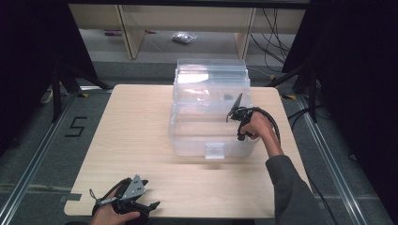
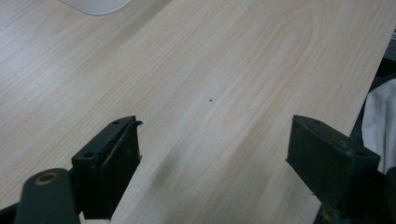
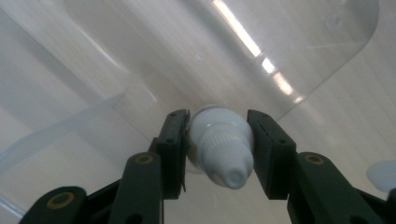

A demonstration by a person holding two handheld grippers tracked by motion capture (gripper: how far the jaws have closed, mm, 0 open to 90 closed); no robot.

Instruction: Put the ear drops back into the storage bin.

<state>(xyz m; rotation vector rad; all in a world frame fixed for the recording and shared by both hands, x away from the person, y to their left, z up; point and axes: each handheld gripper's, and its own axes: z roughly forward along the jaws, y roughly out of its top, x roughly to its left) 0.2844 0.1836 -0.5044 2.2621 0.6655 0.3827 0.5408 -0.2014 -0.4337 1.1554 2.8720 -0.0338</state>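
Observation:
A clear plastic storage box [image 1: 187,140] stands on the wooden table [image 1: 136,131] with its lid [image 1: 211,77] tipped up at the back. My right gripper [image 1: 236,104] hangs over the box's right side, pointing down into it. In the right gripper view this gripper [image 3: 218,114] is shut on a small white bottle [image 3: 222,149] with a ribbed cap, its nozzle towards the camera, above the box's clear floor [image 3: 140,46]. My left gripper [image 1: 150,194] rests near the table's front left edge. It is open [image 2: 215,126] with only bare wood [image 2: 210,60] between its fingers.
A pale rounded corner [image 2: 95,4] shows at the top of the left gripper view, and white cloth [image 2: 378,116] lies past the table edge. Black tripod legs and cables stand on the floor at both sides. Shelving runs behind the table.

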